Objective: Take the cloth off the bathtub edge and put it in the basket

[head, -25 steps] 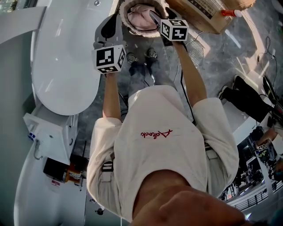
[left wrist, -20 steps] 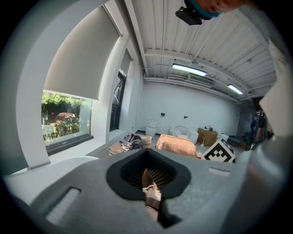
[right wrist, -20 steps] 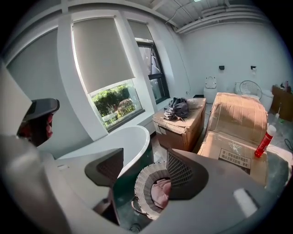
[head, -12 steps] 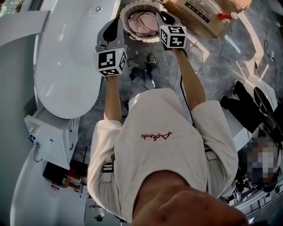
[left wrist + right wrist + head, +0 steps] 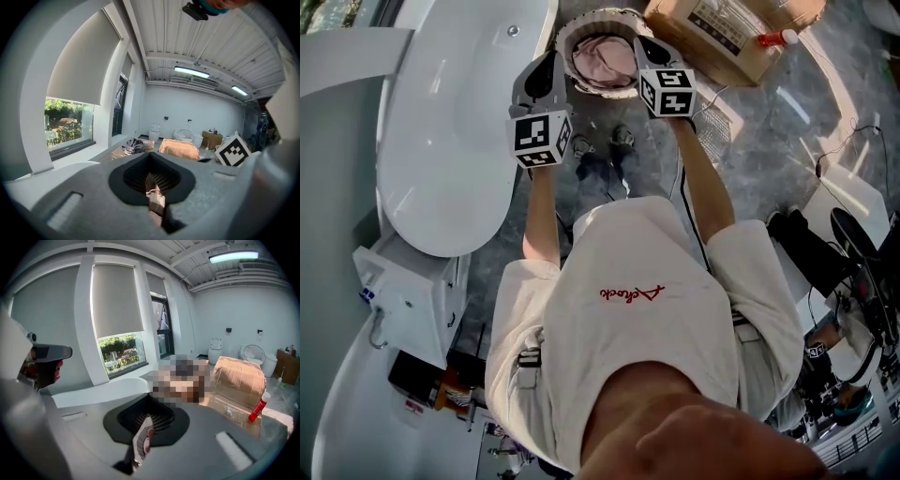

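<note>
Nearest to me, my left claw [image 5: 154, 202] is pressed shut, its two pads meeting in one thin seam with nothing caught between them. My right claw [image 5: 140, 442] is the same: closed, ribbed pad edge showing, no fabric in it. Both point out level across the room, not down at anything.

From the head view, the left claw [image 5: 542, 80] hangs just beside the near rim of the basket [image 5: 565, 28], on the bathtub [image 5: 450, 122] side. The right claw [image 5: 649, 52] sits at the rim's opposite side and, by my reading, is the closer of the two.

The cloth [image 5: 605, 58] lies between and just ahead of both claws, down inside the basket. It is bunched in a pink heap with no clear long axis. I see no cloth on the tub edge. I judge the drop done, so what remains is backing both claws away from the rim.

Beyond the basket stands a cardboard box [image 5: 722, 33].
</note>
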A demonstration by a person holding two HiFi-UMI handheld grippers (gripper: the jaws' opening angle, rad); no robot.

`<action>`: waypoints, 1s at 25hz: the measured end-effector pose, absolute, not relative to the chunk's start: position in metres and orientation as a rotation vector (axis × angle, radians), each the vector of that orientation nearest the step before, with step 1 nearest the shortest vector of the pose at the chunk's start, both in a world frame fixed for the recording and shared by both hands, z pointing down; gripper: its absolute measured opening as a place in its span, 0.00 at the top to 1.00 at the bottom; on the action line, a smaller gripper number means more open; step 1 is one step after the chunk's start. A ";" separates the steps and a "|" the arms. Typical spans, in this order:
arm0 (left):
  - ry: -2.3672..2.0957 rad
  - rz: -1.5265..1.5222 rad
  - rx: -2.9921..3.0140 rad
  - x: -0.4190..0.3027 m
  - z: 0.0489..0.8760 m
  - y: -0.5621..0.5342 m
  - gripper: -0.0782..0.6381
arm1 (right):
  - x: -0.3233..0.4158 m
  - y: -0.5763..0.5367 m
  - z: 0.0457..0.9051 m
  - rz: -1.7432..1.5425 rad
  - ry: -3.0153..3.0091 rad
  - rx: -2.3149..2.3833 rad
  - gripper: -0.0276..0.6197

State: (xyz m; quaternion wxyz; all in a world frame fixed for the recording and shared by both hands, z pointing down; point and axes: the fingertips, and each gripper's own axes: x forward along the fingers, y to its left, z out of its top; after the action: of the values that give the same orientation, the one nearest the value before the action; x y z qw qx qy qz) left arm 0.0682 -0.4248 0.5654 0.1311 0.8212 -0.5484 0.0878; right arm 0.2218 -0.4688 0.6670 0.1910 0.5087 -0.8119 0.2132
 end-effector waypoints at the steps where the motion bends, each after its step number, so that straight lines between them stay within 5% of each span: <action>1: -1.597 0.250 2.390 0.068 0.561 -0.425 0.89 | 0.220 -0.469 0.658 0.570 -2.295 1.433 0.95; 25: -1.795 0.072 2.539 0.044 0.412 -0.394 0.89 | 0.173 -0.434 0.412 0.141 -2.713 1.492 0.95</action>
State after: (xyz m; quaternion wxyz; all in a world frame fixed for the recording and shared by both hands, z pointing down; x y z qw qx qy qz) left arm 0.0442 -0.3940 0.4122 0.0157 0.8162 -0.5770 0.0233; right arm 0.1734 -0.4342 0.4119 0.0214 0.4813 -0.8751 0.0454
